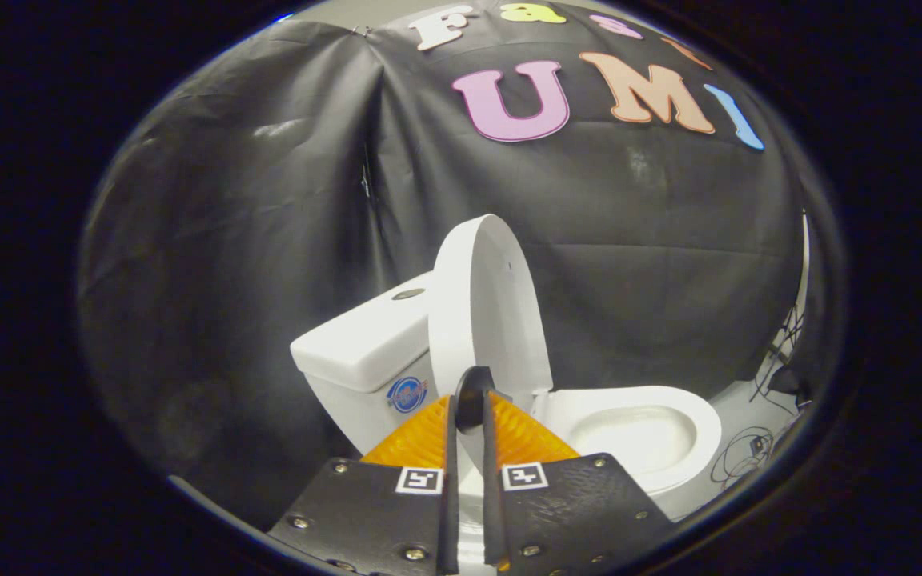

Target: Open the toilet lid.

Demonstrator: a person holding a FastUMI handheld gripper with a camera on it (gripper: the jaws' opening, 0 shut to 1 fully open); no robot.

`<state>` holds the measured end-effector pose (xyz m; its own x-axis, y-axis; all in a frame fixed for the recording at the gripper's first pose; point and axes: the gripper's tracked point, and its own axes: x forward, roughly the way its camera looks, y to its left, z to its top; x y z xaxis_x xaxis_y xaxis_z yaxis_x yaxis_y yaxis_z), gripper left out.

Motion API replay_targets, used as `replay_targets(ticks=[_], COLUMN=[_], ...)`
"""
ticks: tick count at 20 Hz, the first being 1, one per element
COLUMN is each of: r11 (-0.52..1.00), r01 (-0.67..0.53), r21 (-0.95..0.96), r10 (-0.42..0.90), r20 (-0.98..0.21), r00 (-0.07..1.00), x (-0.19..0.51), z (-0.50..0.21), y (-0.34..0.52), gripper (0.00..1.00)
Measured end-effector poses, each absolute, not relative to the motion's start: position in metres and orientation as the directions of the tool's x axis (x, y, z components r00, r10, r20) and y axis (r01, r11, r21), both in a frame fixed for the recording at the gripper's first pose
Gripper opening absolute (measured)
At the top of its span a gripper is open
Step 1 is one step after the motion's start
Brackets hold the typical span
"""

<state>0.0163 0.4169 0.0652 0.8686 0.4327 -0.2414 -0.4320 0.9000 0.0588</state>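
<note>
Both jaws pinch raised toilet lid [487, 312].

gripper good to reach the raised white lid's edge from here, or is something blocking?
Probably yes. The gripper sits right at the lower edge of the raised white oval toilet lid, jaws nearly shut with only a narrow gap; contact cannot be told. Nothing stands between them; the white tank lies off to the side.

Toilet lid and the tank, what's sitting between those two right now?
Nothing shows between them in the gripper view: the raised toilet lid stands close against the tank. The gripper, fingers nearly together with a narrow gap, sits at the lid's lower edge.
</note>
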Motion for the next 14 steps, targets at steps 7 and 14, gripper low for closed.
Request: replay_targets(ticks=[7,14], r11=[0.919,0.939], r01=[-0.393,-0.34], r21=[-0.032,-0.045], r10=[0.386,0.339], r20=[-0.126,-0.037], r00=[0.914,0.94], x=[0.001,-0.018], z=[0.104,0.152], y=[0.394,0.333], gripper=[0.36,0.95])
